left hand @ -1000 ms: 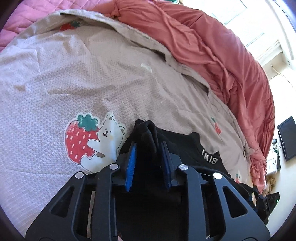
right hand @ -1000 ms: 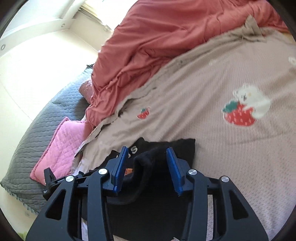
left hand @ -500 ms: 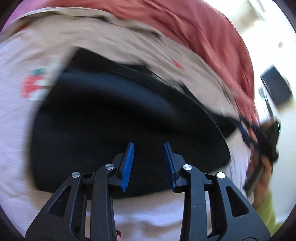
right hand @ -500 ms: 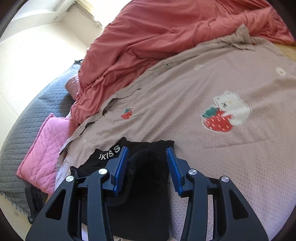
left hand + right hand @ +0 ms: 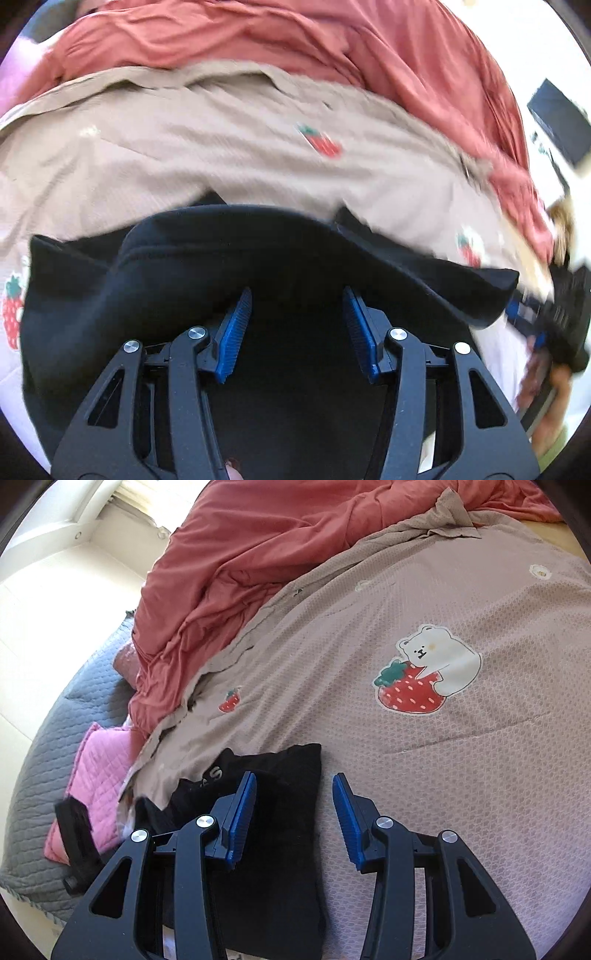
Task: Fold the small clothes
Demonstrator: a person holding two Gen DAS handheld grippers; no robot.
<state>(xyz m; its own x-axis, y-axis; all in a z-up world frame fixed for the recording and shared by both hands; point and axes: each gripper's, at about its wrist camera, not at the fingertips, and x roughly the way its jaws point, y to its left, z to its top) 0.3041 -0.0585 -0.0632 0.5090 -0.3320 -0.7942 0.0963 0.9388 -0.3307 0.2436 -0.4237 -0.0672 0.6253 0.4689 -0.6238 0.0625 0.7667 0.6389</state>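
A small black garment (image 5: pixel 258 258) lies folded on a beige bedspread (image 5: pixel 184 147) printed with strawberries. In the left wrist view my left gripper (image 5: pixel 297 295) is open just above the black cloth, holding nothing. In the right wrist view the garment (image 5: pixel 280 812) shows as a narrow folded strip with white lettering near its far end. My right gripper (image 5: pixel 293 781) is open and empty over the strip's right edge, its left finger above the cloth and its right finger above the bedspread (image 5: pixel 443 757).
A crumpled red duvet (image 5: pixel 258 554) lies along the far side of the bed. A pink quilted pillow (image 5: pixel 96 760) and a grey quilted mat (image 5: pixel 44 775) lie at the left. The other gripper (image 5: pixel 565 314) shows at the right edge of the left wrist view.
My left gripper let go of the black cloth, opened wider and swung over the garment. My right gripper pulled back from the fold and stays open; the garment now lies flatter.
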